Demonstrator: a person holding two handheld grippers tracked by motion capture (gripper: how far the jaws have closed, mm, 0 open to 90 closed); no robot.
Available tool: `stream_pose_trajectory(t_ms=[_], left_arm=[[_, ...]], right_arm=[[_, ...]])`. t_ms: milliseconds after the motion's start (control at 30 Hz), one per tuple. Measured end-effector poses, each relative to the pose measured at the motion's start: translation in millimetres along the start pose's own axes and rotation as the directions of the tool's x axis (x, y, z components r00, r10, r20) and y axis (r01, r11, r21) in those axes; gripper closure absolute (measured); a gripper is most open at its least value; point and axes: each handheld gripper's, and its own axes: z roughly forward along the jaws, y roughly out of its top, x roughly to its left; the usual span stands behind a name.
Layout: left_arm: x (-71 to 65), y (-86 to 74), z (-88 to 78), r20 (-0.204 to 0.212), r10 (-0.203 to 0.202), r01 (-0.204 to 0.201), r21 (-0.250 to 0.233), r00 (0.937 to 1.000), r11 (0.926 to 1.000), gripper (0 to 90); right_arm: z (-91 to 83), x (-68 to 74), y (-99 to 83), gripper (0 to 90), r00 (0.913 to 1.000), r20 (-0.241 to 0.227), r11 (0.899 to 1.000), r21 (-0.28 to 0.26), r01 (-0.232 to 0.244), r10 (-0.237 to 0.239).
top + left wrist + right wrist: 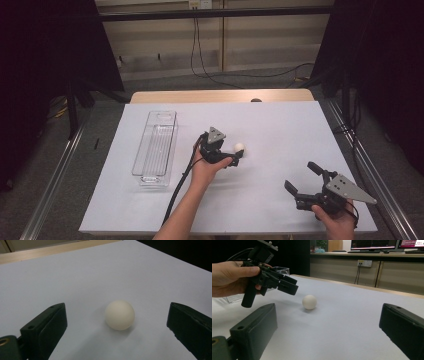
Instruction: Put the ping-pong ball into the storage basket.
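A small white ball (239,148) rests on the white sheet near the table's middle. My left gripper (235,153) is open just left of it, its jaws reaching toward the ball without touching. In the left gripper view the ball (119,315) lies on the sheet between the two spread jaws, slightly ahead of them. My right gripper (301,176) is open near the front right corner, with nothing between its jaws. It faces the ball (309,302) and the left gripper (287,286) from a distance.
An empty clear plastic bin (156,147) lies lengthwise on the left part of the white sheet (280,125). The wooden table edge (220,96) runs along the far side. Cables and dark stands flank the table.
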Motion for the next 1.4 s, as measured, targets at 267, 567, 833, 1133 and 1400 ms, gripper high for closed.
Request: stream_pose_trajectory(t_ms=[267, 567, 833, 1133, 1400], left_arm=[[2.5, 0.4, -0.2, -0.005, -0.001, 0.001, 0.005, 1.0000, 1.0000, 3.2], [0.2, 6.3, 5.7, 0.000, 0.013, -0.013, 0.019, 0.9999, 0.9997, 2.8], [-1.0, 7.9, 10.6, -0.005, 0.019, -0.019, 0.028, 0.9998, 0.9994, 2.9], [-3.6, 8.9, 16.4, 0.000, 0.017, -0.017, 0.026, 0.9999, 0.9995, 2.9], [-3.2, 9.4, 21.7, 0.001, 0.030, -0.030, 0.047, 0.9996, 0.9984, 3.8]], right_arm=[[0.1, -0.3, 0.2, 1.0, 0.9999, -0.013, 1.000, 0.003, 0.009, -0.009], [0.2, 0.1, 0.2, 1.0, 1.0000, -0.004, 1.000, 0.001, 0.002, -0.002], [0.4, -0.8, 0.1, 1.0, 1.0000, 0.000, 1.000, -0.002, 0.006, -0.006], [0.1, -0.6, 0.2, 1.0, 1.0000, -0.004, 1.000, 0.001, 0.007, -0.007], [-0.2, -1.0, 0.2, 1.0, 0.9999, -0.007, 1.000, 0.001, 0.008, -0.008]])
